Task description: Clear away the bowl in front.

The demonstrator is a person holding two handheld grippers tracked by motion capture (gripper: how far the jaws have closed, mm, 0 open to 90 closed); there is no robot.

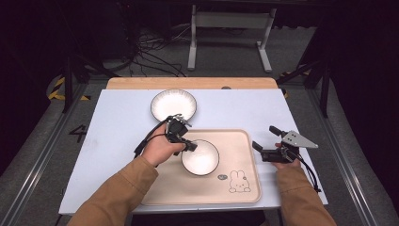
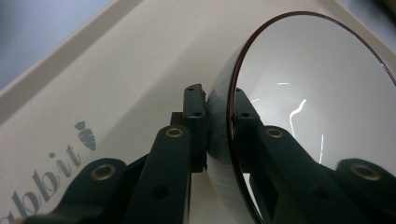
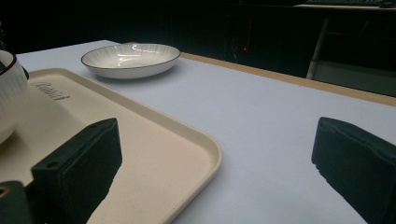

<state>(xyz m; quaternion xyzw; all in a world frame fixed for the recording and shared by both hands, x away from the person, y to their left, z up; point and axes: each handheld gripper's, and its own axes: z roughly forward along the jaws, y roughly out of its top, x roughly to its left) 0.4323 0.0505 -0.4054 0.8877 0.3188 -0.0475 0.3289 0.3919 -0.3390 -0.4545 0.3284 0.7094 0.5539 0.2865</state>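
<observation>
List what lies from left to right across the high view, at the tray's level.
Left gripper → bowl → rabbit drawing → right gripper. All but the right gripper are over the tray.

Tan-brown sleeves [image 1: 123, 188] are worn on both forearms at the bottom of the frame. 2 black grippers are seen: the left gripper [image 1: 180, 132], with brass-coloured screws and a black cable, and the right gripper [image 1: 266, 138], topped by a grey 3-cornered plate.

Left tongs [image 1: 192, 146] at rim of bowl [image 1: 201, 157] on beige tray [image 1: 244, 188], right tongs [image 1: 264, 138] alongside.
</observation>
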